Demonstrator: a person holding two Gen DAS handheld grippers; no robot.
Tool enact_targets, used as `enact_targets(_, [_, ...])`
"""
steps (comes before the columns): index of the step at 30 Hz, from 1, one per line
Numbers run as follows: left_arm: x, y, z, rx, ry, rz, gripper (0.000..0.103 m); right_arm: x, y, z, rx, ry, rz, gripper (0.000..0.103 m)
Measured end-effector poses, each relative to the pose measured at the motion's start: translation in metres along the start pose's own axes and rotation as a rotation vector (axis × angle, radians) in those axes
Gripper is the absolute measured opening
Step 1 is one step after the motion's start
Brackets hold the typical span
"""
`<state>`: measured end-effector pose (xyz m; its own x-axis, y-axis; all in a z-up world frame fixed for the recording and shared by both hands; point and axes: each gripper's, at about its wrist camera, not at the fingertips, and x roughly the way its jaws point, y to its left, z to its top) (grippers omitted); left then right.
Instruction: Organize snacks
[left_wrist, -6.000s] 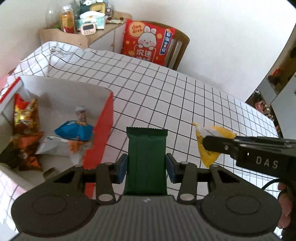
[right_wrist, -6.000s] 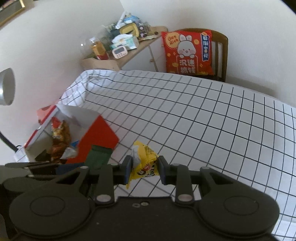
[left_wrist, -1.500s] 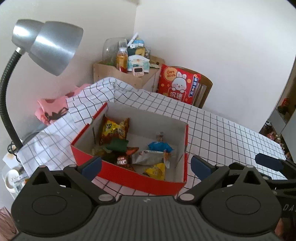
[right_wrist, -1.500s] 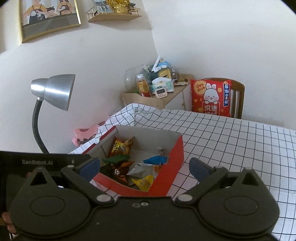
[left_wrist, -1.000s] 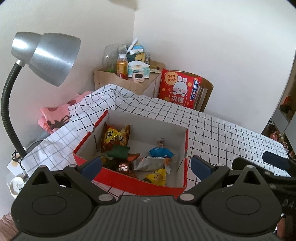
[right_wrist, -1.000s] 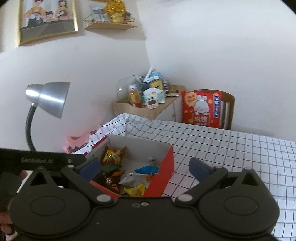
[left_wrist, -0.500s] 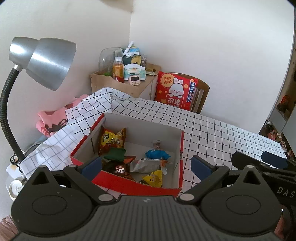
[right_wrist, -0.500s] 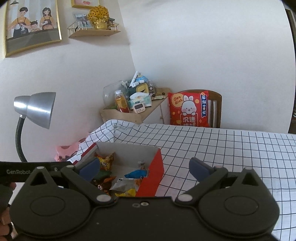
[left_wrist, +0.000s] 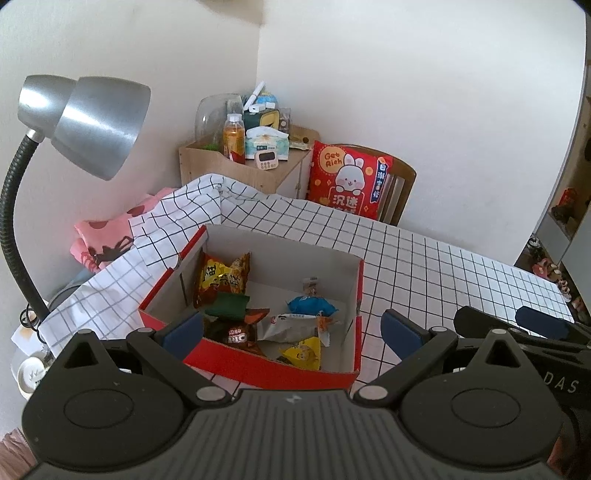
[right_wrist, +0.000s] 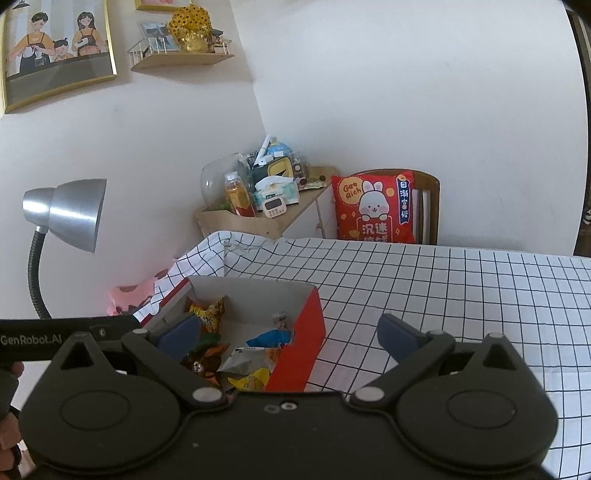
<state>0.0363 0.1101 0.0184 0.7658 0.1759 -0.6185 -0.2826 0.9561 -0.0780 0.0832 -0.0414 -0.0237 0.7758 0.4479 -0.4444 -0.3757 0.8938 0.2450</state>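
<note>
Showing both grippers raised clear of the red cardboard box (left_wrist: 343, 378), which sits on the checked-cloth bench (left_wrist: 443, 273), probably so that its contents stay in full view. Left gripper (left_wrist: 291, 328): fingers (left_wrist: 183, 328) spread wide, holding and touching nothing. Right gripper (right_wrist: 288, 334): fingers (right_wrist: 397, 336) likewise wide apart and empty. Snacks lie loose inside the box: orange chip bag (left_wrist: 221, 277) leaning on the far-left wall, green packet (left_wrist: 227, 304) just before it, blue packet (left_wrist: 310, 304), yellow packet (left_wrist: 303, 352) nearest. No snack appears on the visible cloth, suggesting collection is near complete.
</note>
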Motion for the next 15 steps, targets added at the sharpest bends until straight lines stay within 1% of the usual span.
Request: enact_targets(15, [0.0022,0.0025,-0.0013,-0.005,0.031,-0.003,0.103,-0.0015,-0.0020,-0.0001,0.014,0.007,-0.002,0.103])
